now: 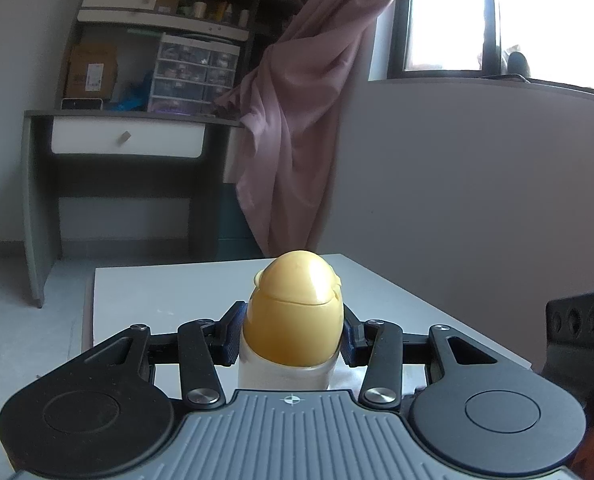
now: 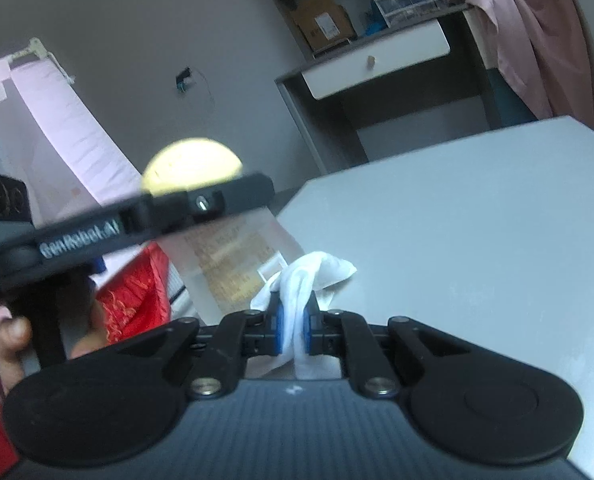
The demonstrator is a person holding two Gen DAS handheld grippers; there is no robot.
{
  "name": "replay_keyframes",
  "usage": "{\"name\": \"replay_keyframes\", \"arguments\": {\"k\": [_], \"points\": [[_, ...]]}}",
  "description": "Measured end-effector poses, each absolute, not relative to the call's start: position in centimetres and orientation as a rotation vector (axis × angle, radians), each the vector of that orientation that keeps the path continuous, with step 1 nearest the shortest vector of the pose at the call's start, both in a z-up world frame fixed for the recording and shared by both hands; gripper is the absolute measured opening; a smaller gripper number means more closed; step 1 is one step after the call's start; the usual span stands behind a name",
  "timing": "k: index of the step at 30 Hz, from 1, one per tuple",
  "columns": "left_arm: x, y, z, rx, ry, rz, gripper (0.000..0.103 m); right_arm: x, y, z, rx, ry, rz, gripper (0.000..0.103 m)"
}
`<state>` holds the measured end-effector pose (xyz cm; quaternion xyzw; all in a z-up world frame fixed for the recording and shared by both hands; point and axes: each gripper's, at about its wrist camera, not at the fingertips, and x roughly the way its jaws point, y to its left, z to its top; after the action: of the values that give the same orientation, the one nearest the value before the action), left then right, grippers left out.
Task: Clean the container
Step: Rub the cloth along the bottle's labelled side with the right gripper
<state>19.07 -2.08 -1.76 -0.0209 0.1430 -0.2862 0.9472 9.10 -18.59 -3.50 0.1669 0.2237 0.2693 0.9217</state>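
My left gripper (image 1: pixel 293 338) is shut on a white container (image 1: pixel 285 374) with a rounded gold cap (image 1: pixel 295 312), held upright above the white table (image 1: pixel 169 292). In the right wrist view the same container (image 2: pixel 233 256) shows its gold cap (image 2: pixel 191 170) and printed label, with the left gripper (image 2: pixel 145 216) across it. My right gripper (image 2: pixel 293 324) is shut on a white cloth (image 2: pixel 309 272), which touches the container's side near its lower part.
A grey desk with a white drawer (image 1: pixel 127 140) and shelves stands behind the table. A pink curtain (image 1: pixel 297 120) hangs beside a bright window. Red fabric (image 2: pixel 133 292) and a hand show at the left of the right wrist view.
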Motion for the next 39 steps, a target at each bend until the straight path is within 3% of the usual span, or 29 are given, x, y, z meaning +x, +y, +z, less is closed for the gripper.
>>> {"name": "replay_keyframes", "arguments": {"k": [11,26,39], "points": [[19.5,-0.9,-2.0,-0.042,0.291,-0.590,0.046,8.9,-19.4,-1.3,0.337,0.367,0.565,0.010],[19.6,-1.0,-2.0,-0.030,0.289,-0.588,0.046,9.9,-18.8,-4.4,0.322,0.480,0.529,0.010],[19.4,-1.0,-2.0,-0.028,0.288,-0.589,0.046,9.4,-19.0,-3.7,0.333,0.452,0.539,0.010]]}}
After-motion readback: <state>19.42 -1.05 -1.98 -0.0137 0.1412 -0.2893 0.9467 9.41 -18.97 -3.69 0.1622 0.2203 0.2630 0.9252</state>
